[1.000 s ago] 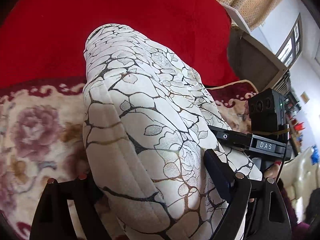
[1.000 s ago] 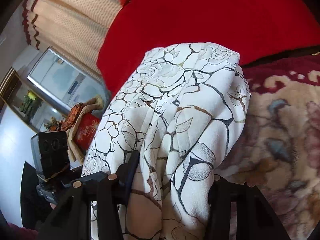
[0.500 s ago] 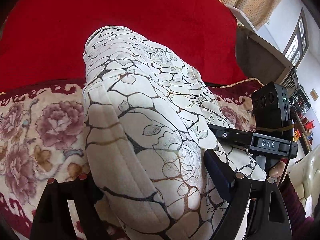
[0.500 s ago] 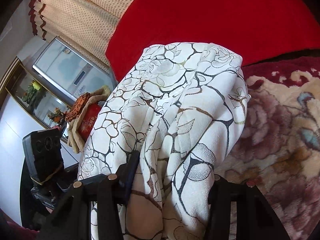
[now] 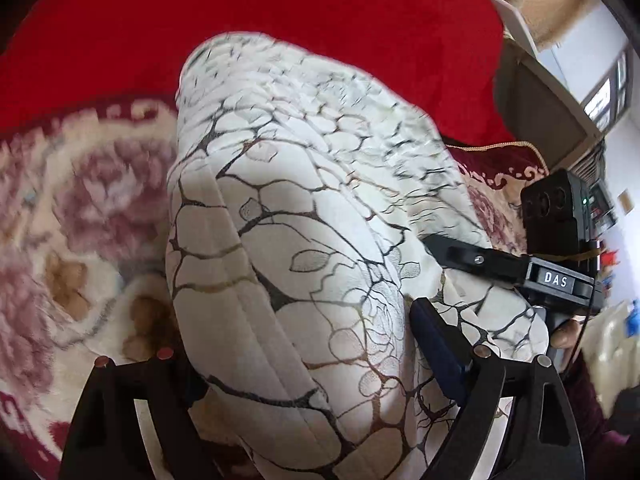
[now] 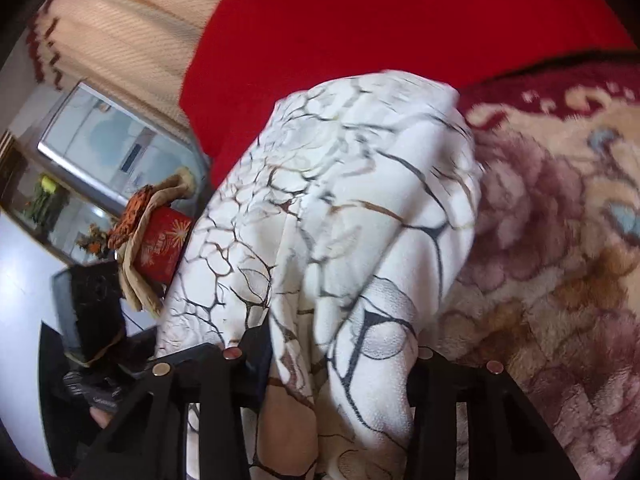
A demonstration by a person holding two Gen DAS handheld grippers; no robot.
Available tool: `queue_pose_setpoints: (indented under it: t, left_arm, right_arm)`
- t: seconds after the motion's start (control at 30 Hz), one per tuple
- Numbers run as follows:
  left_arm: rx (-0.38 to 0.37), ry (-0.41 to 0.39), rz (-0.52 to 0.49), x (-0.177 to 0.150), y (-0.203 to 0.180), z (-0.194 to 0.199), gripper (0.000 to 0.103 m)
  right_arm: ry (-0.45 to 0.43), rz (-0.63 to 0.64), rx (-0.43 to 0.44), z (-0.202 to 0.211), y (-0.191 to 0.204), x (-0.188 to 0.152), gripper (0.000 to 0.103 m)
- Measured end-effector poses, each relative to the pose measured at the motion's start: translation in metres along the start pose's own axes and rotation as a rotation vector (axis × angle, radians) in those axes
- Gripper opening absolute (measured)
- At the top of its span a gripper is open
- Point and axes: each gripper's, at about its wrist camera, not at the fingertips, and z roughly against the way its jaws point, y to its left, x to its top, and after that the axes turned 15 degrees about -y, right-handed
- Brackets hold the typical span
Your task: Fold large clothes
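Note:
A white garment [image 5: 304, 216] with a dark, cracked floral print hangs folded between both grippers above a flowered blanket [image 5: 92, 216]. My left gripper [image 5: 304, 364] is shut on one thick folded edge of it. My right gripper [image 6: 332, 356] is shut on the other edge [image 6: 340, 240]. The cloth drapes away from both toward the red cover. In the left wrist view the right gripper [image 5: 480, 260] shows at right, clamped on the cloth. The left gripper's body [image 6: 96, 320] shows at left in the right wrist view.
A red cover [image 5: 280, 8] lies behind the garment. The cream and maroon flowered blanket [image 6: 560, 240] spreads underneath. A red box with cloth on it [image 6: 160, 240] and a glass-fronted cabinet [image 6: 100, 148] stand to the left. A curtain [image 6: 120, 28] hangs behind.
Both grippers have lifted and drawn back with the garment; more flowered blanket shows beneath, and the cloth's far end has slid off the red cover toward me.

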Motion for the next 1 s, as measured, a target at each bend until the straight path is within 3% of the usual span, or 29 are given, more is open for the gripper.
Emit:
queue_pose_setpoints:
  t: [0.07, 0.13, 0.3, 0.37, 0.4, 0.43, 0.53, 0.83, 0.93, 1.0]
  left_arm:
    - [-0.015, 0.010, 0.024, 0.001, 0.007, -0.004, 0.098]
    - [-0.017, 0.007, 0.013, 0.002, 0.005, -0.005, 0.099]
    - [-0.009, -0.011, 0.022, 0.000, 0.009, -0.008, 0.102]
    - [-0.007, -0.030, 0.025, -0.002, 0.007, -0.006, 0.100]
    - [-0.007, -0.039, 0.016, -0.001, 0.004, -0.004, 0.099]
    - [-0.007, -0.051, 0.008, 0.001, 0.000, -0.002, 0.099]
    - [-0.010, -0.072, 0.007, 0.004, -0.008, 0.006, 0.095]
    - [-0.032, -0.166, -0.065, 0.018, -0.034, 0.055, 0.094]
    - [-0.014, -0.131, -0.097, 0.014, -0.028, 0.050, 0.094]
    - [0.012, -0.057, -0.079, 0.008, -0.014, 0.025, 0.094]
  right_arm:
    - [0.014, -0.009, 0.014, -0.001, -0.004, 0.001, 0.048]
    - [0.024, -0.021, -0.002, -0.001, -0.007, 0.001, 0.064]
    - [0.019, -0.005, 0.001, -0.002, -0.013, 0.002, 0.071]
    - [0.017, -0.010, 0.016, -0.004, -0.016, 0.000, 0.070]
    - [0.016, -0.018, 0.030, -0.005, -0.016, -0.001, 0.066]
    - [0.016, -0.022, 0.055, -0.001, -0.017, -0.002, 0.053]
    - [-0.020, 0.027, 0.066, 0.011, -0.002, 0.000, 0.044]
    - [-0.116, 0.048, 0.170, 0.051, 0.030, 0.008, 0.043]
    - [-0.117, 0.034, 0.157, 0.053, 0.026, 0.000, 0.043]
    - [-0.088, 0.032, 0.100, 0.044, 0.014, -0.006, 0.043]
